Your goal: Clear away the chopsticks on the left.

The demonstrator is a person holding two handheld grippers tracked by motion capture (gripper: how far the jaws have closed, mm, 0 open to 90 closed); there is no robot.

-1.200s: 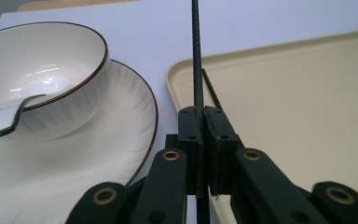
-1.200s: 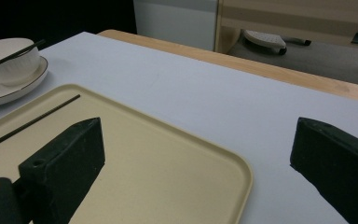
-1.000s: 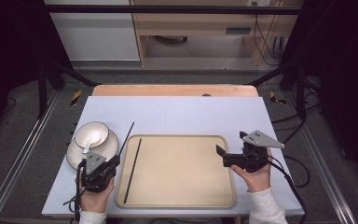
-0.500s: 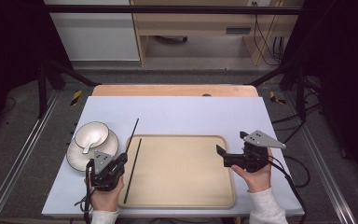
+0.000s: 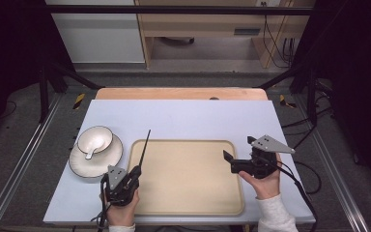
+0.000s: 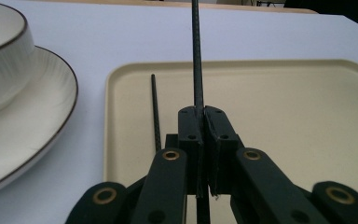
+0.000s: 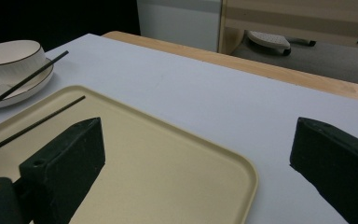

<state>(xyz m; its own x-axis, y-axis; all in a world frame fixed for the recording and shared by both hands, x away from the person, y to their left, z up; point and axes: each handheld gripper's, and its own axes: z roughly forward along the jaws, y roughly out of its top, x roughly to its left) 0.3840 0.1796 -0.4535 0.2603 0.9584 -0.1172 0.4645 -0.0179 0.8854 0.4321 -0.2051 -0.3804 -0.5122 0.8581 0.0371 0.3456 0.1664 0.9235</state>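
The worktop (image 5: 188,116) carries a beige tray (image 5: 188,193) in front of me, and I judge the job about half done: one black chopstick (image 6: 155,112) already lies flat along the tray's left edge, while its mate, the second chopstick (image 5: 142,150), is clamped between the jaws of my left gripper (image 5: 134,175), raised and pointing away from me over the tray's left rim. What seems left is to lower it beside the first and let go. My right gripper (image 5: 228,162) hovers over the tray's right side with its jaws wide apart, holding nothing. The tray holds nothing else that I can see. To the left of the tray a white plate (image 5: 79,166) with a dark rim bears a white bowl (image 5: 95,139), and a white spoon (image 5: 91,152) rests in that bowl.
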